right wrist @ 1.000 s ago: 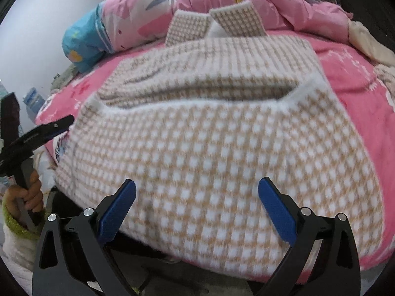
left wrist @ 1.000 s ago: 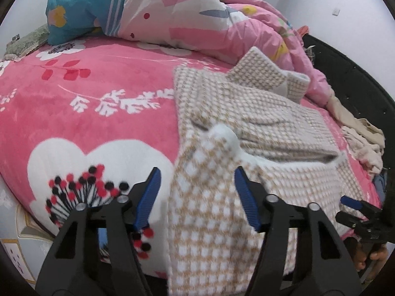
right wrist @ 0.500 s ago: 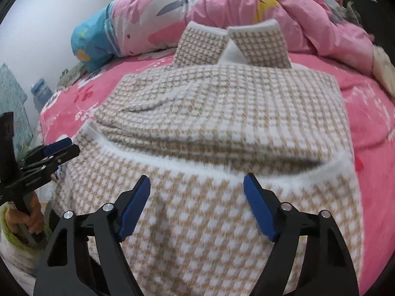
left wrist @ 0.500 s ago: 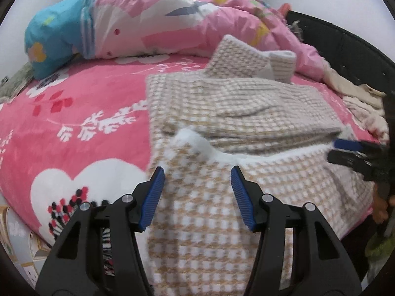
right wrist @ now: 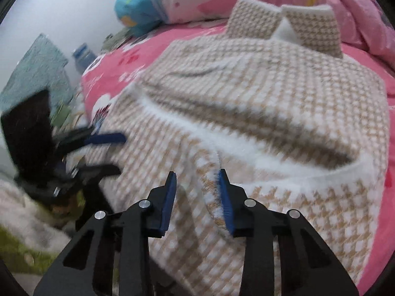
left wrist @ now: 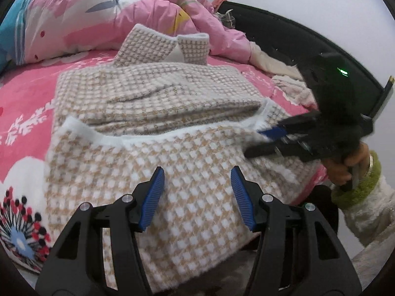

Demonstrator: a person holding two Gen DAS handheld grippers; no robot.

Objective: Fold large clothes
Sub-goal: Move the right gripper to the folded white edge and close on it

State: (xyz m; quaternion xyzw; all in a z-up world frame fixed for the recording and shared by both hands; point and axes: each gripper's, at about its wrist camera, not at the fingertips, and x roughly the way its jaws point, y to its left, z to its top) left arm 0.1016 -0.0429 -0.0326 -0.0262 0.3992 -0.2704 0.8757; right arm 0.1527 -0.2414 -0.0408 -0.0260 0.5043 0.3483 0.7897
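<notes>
A beige-and-white houndstooth fleece garment lies partly folded on the pink bed, collar at the far end. Its near part hangs over the bed edge. My left gripper hovers open over that near part, with flat cloth showing between the blue pads. My right gripper is closing on a raised ridge of the same cloth; the ridge touches the right pad, while the left pad stands apart from it. The left wrist view shows the right gripper at the garment's right corner, and the left gripper is blurred in the right wrist view.
A pink and blue quilt is heaped at the far side of the flowered pink bedspread. A black bed frame curves along the right, with pale clothes beside it. A person's hand in a green-cuffed fleece sleeve holds the right gripper.
The right jaws have narrowed from wide apart to a small gap around a ridge of cloth. The left gripper has slid right along the near hem, and the two grippers are closer.
</notes>
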